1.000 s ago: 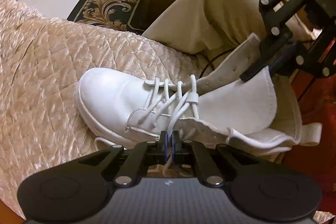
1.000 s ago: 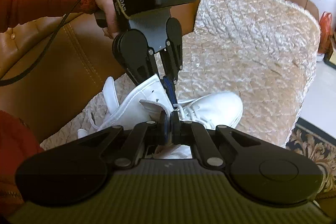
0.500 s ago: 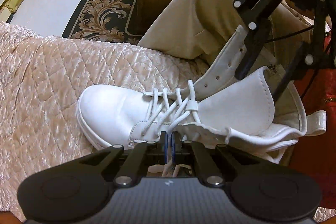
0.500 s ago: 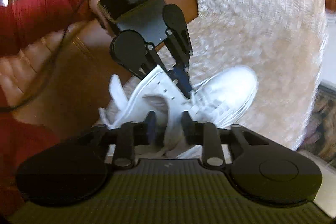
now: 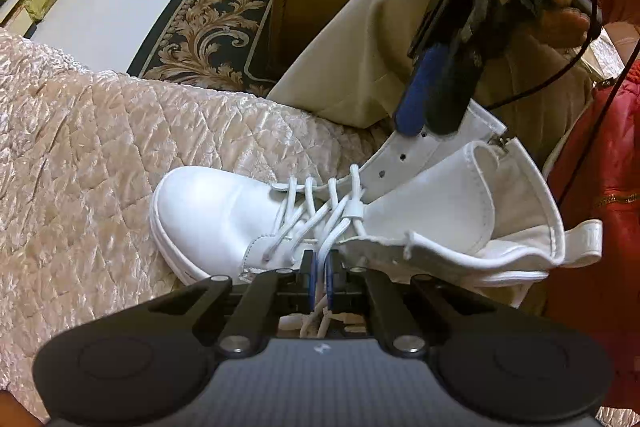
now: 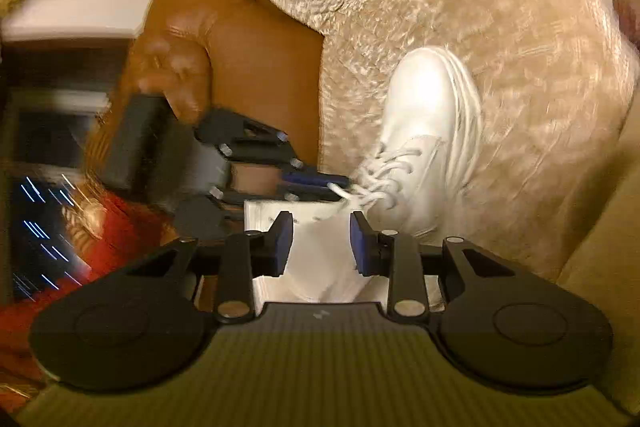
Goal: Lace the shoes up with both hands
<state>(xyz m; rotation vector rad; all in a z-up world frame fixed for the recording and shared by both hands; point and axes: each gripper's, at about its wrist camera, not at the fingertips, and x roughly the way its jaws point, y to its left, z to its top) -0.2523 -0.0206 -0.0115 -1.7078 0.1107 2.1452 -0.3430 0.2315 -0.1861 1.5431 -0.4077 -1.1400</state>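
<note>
Boot of white leather lies on its side near the edge of the quilted beige cover, toe away from the person. Left gripper is closed on the white lace just below the eyelets. Right gripper has just been opening; its pads stand apart around the boot's tongue, not pressing it.

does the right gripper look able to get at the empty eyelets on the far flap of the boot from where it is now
Probably yes. The right gripper is open and empty, its fingers right at the upper eyelet flap of the white boot, nothing between. The left gripper pinches the lace low on the near side, out of the way.
</note>
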